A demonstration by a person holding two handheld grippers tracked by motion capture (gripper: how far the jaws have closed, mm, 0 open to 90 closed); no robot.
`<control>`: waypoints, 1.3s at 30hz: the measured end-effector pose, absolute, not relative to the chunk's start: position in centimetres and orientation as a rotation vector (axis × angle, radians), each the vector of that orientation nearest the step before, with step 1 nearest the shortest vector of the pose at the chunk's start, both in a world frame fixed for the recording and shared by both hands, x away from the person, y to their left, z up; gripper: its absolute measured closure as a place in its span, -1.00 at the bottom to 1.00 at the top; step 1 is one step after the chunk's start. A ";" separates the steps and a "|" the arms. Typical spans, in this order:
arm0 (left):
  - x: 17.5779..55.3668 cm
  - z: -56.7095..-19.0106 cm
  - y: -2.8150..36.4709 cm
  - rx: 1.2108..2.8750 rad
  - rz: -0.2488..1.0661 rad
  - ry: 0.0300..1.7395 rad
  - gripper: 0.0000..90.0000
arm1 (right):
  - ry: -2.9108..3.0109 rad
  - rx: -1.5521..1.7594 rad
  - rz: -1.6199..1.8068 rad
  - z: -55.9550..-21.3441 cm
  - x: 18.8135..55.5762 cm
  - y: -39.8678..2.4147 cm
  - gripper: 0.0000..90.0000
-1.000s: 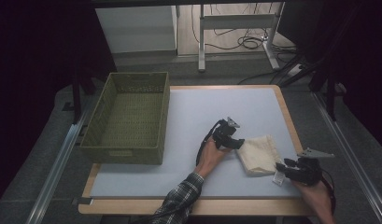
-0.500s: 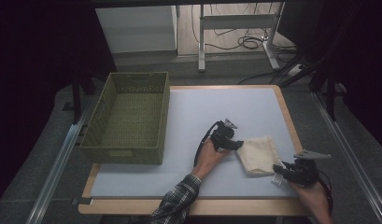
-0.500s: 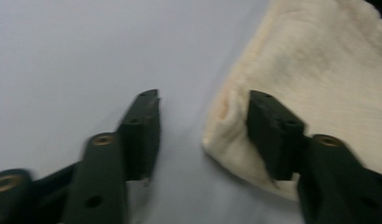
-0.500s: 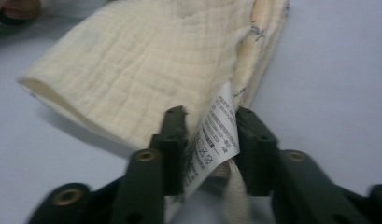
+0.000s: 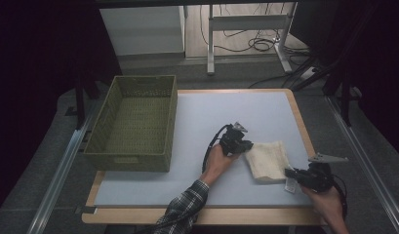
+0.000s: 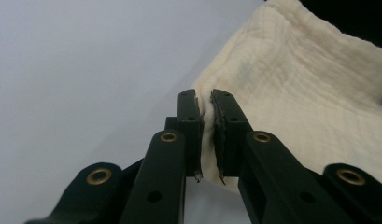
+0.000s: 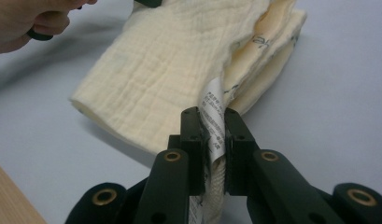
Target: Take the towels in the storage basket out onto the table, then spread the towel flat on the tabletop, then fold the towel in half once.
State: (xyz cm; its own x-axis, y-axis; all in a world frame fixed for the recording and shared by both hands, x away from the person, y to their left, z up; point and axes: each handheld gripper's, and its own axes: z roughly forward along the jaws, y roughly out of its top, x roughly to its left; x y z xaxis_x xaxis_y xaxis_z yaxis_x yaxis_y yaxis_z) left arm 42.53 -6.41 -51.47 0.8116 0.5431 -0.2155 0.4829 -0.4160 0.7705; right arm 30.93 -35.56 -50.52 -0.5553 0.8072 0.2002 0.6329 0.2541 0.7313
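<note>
A folded cream cloth point(image 5: 268, 160) lies on the pale blue table mat, right of centre. My left gripper point(image 5: 246, 145) pinches the cloth's left corner; its jaws have just been closing, and in the left gripper view the cloth point(image 6: 296, 93) is squeezed between the pads of that gripper point(image 6: 206, 135). My right gripper point(image 5: 288, 174) grips the cloth's near right corner; its jaws have just been closing too. In the right gripper view the cloth point(image 7: 179, 74) and its white care label point(image 7: 213, 121) are clamped in this gripper point(image 7: 212, 149).
An olive woven basket point(image 5: 97, 141) stands empty on the table's left side. The wooden table edge point(image 5: 197, 214) runs along the front. Metal rails flank the table; a desk frame and cables lie on the floor behind it.
Both grippers have closed onto the cloth's corners. The hands have hardly shifted, and the cloth lies in the same place.
</note>
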 end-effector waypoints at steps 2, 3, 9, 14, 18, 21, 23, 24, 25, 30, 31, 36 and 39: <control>42.6 -50.9 -5.9 2.080 0.097 0.756 0.83 | 2.310 1.331 1.203 -50.0 31.0 -35.2 0.81; 42.7 -50.4 -5.5 2.078 0.107 0.757 0.83 | 2.315 1.320 1.217 -49.6 31.1 -34.9 0.81; 42.7 -49.4 -4.6 2.090 0.145 0.751 0.81 | 2.322 1.295 1.246 -48.9 31.4 -34.2 0.81; 42.4 -48.6 -3.6 2.112 0.197 0.744 0.81 | 2.332 1.264 1.258 -48.4 31.7 -33.2 0.80; 42.3 -48.3 -2.9 2.107 0.213 0.753 0.81 | 2.338 1.240 1.271 -47.9 32.0 -32.4 0.80; 42.3 -47.9 -2.3 2.102 0.224 0.761 0.81 | 2.345 1.226 1.276 -47.8 32.1 -31.9 0.80; 42.3 -47.6 -1.6 2.104 0.237 0.764 0.81 | 2.352 1.212 1.284 -47.6 32.4 -31.2 0.80; 42.3 -47.6 -1.6 2.104 0.237 0.764 0.81 | 2.352 1.212 1.284 -47.6 32.4 -31.2 0.80; 42.2 -47.4 -1.5 2.099 0.243 0.771 0.81 | 2.353 1.206 1.290 -47.5 32.4 -31.1 0.80; 42.2 -46.8 -0.4 2.101 0.273 0.779 0.82 | 2.364 1.178 1.309 -47.1 32.8 -30.0 0.80; 42.2 -46.5 0.0 2.100 0.286 0.784 0.82 | 2.367 1.162 1.315 -47.0 32.9 -29.5 0.80; 42.2 -45.6 1.1 2.098 0.320 0.803 0.82 | 2.374 1.130 1.320 -46.4 33.3 -28.4 0.80; 42.1 -45.1 1.7 2.089 0.339 0.815 0.82 | 2.379 1.116 1.326 -46.2 33.7 -27.6 0.80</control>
State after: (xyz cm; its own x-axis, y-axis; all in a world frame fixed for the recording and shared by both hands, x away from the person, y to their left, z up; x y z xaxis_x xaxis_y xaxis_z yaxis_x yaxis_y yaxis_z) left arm 42.07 1.75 -45.14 0.7511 0.6583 -0.0495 0.4292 -0.4300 0.7943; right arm 33.67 -27.62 -46.18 -0.6956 0.6956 0.1796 0.5185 0.3132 0.7956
